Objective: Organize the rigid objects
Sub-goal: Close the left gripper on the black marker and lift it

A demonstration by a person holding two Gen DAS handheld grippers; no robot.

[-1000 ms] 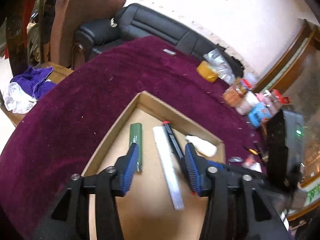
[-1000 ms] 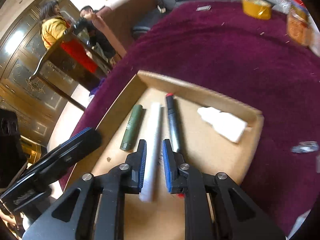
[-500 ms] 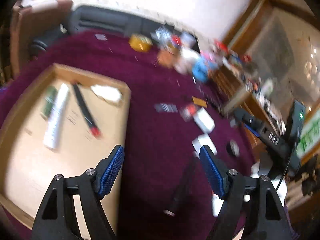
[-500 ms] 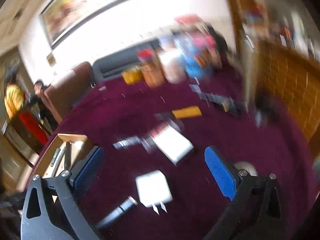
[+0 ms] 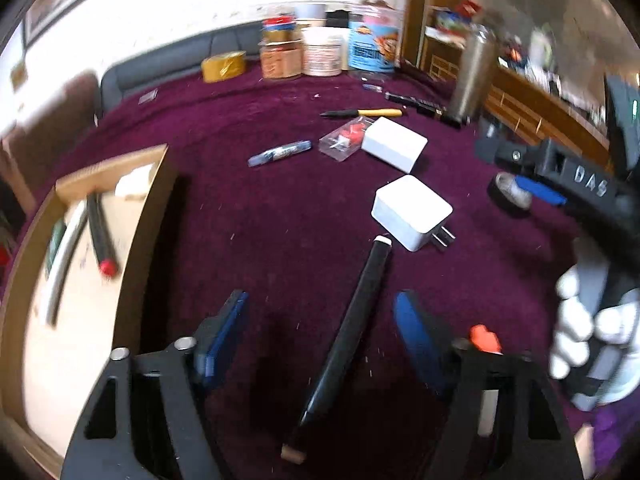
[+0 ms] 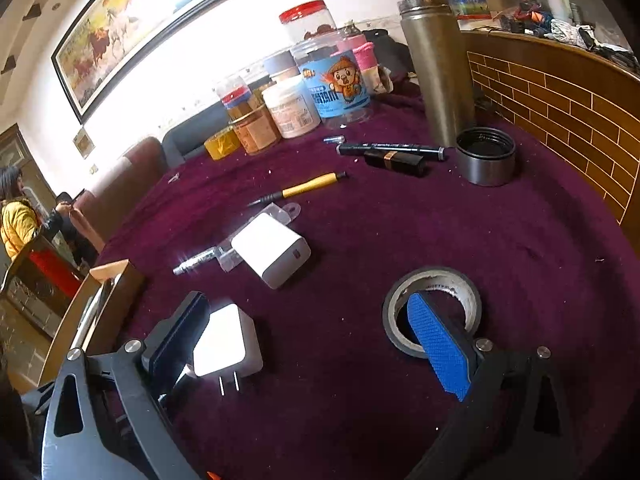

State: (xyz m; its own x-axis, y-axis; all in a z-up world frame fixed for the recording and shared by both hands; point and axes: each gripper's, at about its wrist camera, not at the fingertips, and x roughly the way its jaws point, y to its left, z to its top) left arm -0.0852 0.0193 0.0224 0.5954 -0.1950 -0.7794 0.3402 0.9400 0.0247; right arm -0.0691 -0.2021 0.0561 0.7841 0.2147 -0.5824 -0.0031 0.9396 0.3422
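Both tongs tilted downward, nothing gripped

The left tongs (image 5: 320, 336) stand partly apart, pads clear of anything, their jaws having just been closing. The right tongs (image 6: 308, 344) are spread wide, blue pads (image 6: 438, 350) bare. In the left wrist view, a white-gloved hand (image 5: 592, 336) wraps the right tongs' handle.

Home living rm: sofa (image 5: 168, 60), framed painting (image 6: 132, 28), food jars (image 6: 292, 108).
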